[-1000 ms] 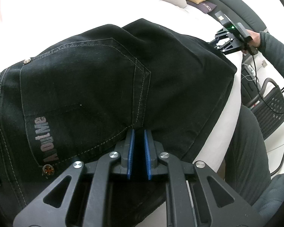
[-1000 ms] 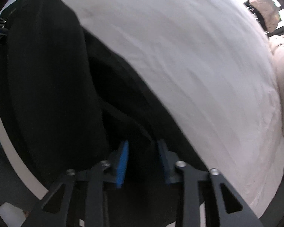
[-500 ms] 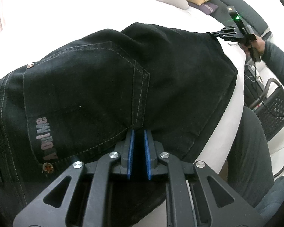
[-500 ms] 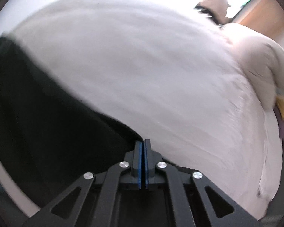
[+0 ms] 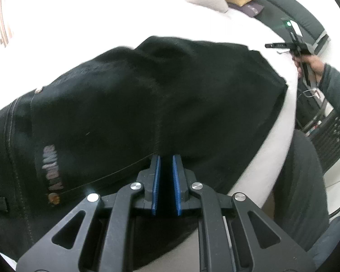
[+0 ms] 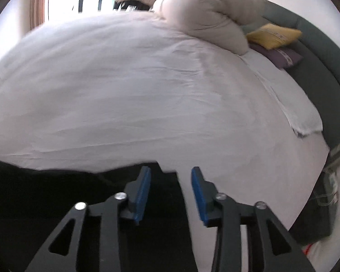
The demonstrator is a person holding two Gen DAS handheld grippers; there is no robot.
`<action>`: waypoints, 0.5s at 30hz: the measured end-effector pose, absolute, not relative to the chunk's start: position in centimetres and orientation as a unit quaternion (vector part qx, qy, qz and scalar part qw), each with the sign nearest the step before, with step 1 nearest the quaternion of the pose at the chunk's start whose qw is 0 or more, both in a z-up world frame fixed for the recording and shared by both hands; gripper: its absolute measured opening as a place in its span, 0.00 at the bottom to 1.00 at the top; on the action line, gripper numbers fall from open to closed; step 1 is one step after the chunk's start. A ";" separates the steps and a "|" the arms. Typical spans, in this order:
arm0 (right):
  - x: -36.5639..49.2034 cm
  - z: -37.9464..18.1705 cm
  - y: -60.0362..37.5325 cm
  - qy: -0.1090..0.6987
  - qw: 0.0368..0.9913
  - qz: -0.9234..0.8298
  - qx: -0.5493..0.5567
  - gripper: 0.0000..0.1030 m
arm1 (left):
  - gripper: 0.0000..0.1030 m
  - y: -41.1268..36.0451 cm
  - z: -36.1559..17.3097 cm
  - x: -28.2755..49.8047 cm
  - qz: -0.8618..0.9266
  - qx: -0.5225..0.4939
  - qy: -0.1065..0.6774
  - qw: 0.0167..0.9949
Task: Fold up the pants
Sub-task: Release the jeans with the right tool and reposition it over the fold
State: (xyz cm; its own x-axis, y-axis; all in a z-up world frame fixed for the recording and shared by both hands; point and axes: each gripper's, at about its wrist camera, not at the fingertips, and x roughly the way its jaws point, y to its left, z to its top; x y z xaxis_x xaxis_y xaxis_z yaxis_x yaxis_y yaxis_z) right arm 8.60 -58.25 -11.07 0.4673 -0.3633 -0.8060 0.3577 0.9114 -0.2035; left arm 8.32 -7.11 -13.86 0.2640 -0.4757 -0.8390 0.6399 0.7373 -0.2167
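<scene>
pants (image 5: 147, 104) motion-blurred, printed lettering (image 5: 51, 166) unreadable

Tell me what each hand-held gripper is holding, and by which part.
Left hand-held gripper: shut on the black pants, at the near edge beside the back pocket. Right hand-held gripper: holds nothing; its jaws are opening above the pants' edge.

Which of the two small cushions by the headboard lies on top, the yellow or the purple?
The yellow cushion: it rests partly over the purple cushion, beside the rolled beige duvet.
</scene>
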 end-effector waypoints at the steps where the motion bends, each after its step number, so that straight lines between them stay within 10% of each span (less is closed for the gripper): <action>1: 7.2 -10.6 -58.7 0.463 0.860 -0.212 0.016 0.48 | 0.10 -7.6 -13.5 8.0 -0.359 0.084 0.488 0.791; 15: 1.5 -14.1 -60.1 0.457 0.842 -0.182 0.220 0.49 | 0.10 -11.0 -14.6 6.7 -0.363 0.093 0.494 0.784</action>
